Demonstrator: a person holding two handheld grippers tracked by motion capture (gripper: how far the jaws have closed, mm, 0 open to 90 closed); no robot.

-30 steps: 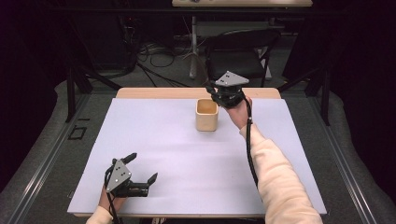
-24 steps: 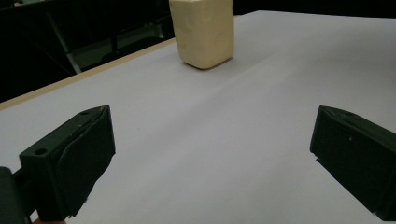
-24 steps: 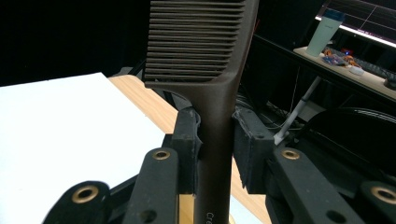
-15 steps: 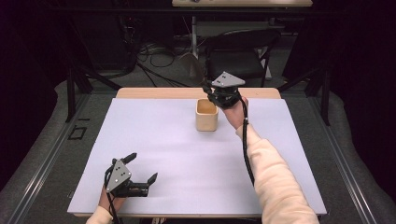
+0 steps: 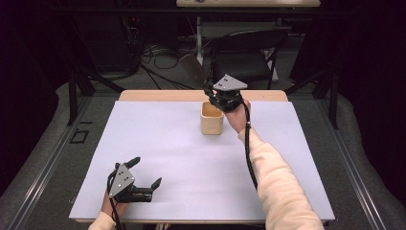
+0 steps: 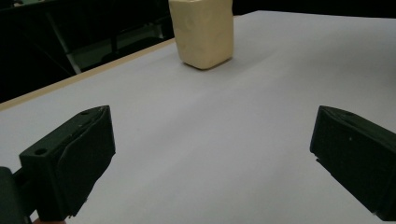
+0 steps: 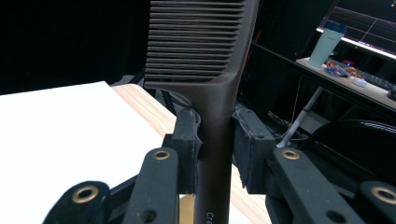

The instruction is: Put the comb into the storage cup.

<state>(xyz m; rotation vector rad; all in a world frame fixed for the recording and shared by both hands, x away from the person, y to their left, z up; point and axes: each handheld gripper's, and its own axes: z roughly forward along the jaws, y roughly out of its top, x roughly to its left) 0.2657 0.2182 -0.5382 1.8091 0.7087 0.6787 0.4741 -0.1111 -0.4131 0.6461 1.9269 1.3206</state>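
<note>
So the surface [image 5: 143, 143] is a wooden top almost fully covered by a big pale sheet, with just a strip of bare wood showing along the far edge. The room around it is dark: black curtains, a folding chair [image 5: 249, 52] behind the surface, cables on the grey floor, and a second desk off in the back with a blue-lidded tumbler [image 7: 325, 44] on it.

The comb [image 7: 219, 84] is dark brown, nearly black, with a row of fine, close-set teeth on one side and a long plain handle with some small pale lettering low down. In the right gripper view it stands lengthwise between the jaws, handle down and toothed end sticking out past the tips, teeth facing left in that view.

The right claw [image 5: 216, 94] is clamped on the comb's handle, up over the far side of the surface, right above the beige cup [image 5: 211, 118] that stands upright there.

The left claw [image 5: 143, 178] sits low at the near left corner, jaws spread wide with nothing in them, aimed toward the cup.
</note>
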